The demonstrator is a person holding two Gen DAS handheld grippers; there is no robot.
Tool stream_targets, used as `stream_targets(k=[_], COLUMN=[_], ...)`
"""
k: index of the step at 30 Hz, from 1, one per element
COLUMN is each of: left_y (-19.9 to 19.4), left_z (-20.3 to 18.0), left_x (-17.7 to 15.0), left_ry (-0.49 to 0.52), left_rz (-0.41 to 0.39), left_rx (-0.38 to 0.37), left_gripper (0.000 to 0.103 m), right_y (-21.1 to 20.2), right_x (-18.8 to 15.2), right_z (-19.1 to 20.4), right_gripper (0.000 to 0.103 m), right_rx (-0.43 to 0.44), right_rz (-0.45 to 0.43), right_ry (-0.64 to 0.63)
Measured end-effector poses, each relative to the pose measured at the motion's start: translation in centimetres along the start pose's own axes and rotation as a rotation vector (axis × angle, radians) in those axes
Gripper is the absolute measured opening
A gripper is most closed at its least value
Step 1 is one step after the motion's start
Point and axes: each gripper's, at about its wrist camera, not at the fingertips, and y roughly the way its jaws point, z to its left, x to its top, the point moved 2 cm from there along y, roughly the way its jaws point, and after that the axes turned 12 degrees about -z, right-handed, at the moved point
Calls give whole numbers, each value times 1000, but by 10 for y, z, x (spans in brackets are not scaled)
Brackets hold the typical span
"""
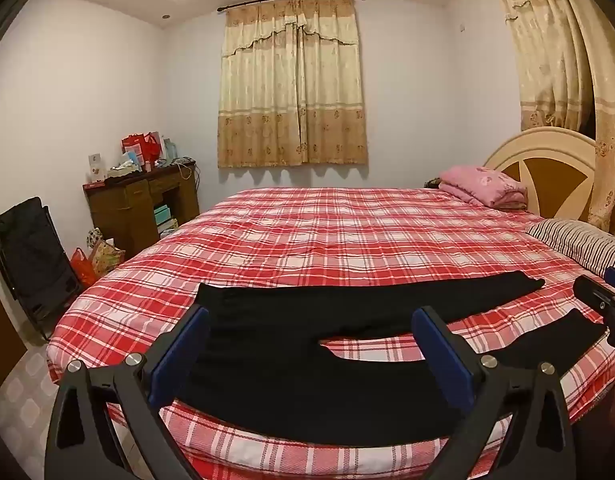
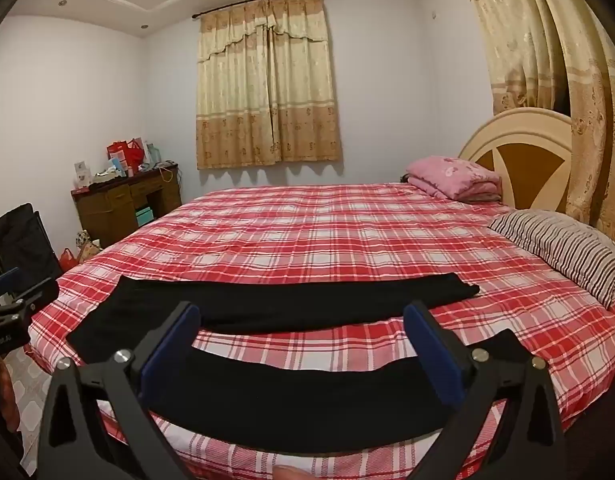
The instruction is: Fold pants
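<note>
Black pants [image 1: 307,320] lie flat near the front edge of a bed with a red plaid sheet [image 1: 347,232]. The waist is at the left and the two legs spread apart toward the right. My left gripper [image 1: 309,318] is open and empty, held above the waist and hip part. My right gripper [image 2: 301,316] is open and empty, held above the near leg [image 2: 307,388], with the far leg [image 2: 287,300] beyond it. The right gripper also shows at the right edge of the left wrist view [image 1: 603,300].
A striped pillow [image 2: 563,248] and a folded pink blanket [image 2: 455,178] lie at the headboard end on the right. A wooden desk [image 1: 143,200] with clutter and a black folded chair [image 1: 31,252] stand left of the bed. Curtains [image 1: 567,80] hang at the right.
</note>
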Motion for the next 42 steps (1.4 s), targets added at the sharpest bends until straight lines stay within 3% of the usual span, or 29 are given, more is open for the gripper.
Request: stream_targets(k=[42], left_y=[0], left_z=[6], left_x=[0], left_ry=[-34], left_rz=[0], left_rx=[-14], left_gripper=[102], right_y=[8], right_x=[-10], right_z=[-14], right_gripper=[103], right_rx=[-26], right_rz=[7], right_ry=[9])
